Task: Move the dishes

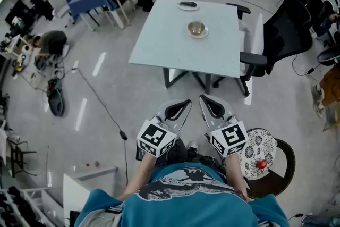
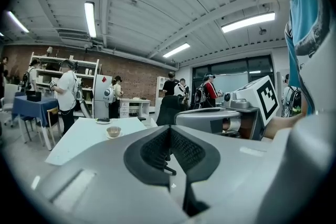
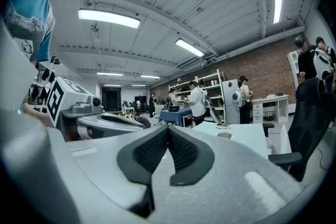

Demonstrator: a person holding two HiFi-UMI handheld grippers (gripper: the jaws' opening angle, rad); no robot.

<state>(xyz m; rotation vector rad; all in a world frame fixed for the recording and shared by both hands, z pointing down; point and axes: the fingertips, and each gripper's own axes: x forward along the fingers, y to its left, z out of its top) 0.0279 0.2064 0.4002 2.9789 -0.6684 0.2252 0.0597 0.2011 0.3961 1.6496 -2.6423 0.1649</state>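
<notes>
A pale table [image 1: 159,45] stands in a busy workshop. The left gripper [image 2: 169,136] and right gripper [image 3: 168,134] are each pressed closed on nothing, short of its near edge. A bowl [image 1: 196,28] sits mid-table, and a small plate [image 1: 188,6] at the far edge.

Table [image 1: 159,45]: pale blue-grey, plain.
Bowl [image 1: 196,27], on table: tan; saucer [image 1: 198,36] under it white.
Chair [image 1: 287,34], right of table: black.
Cushion [image 1: 254,142], near side of table: white, dark-blue floral print; ball [image 1: 262,164] on it red.
Left gripper [image 1: 183,106], right gripper [image 1: 207,102]: grey, black pads.
Cubes [image 1: 155,137]: black-and-white squares.
Shirt [image 1: 180,204]: teal.
</notes>
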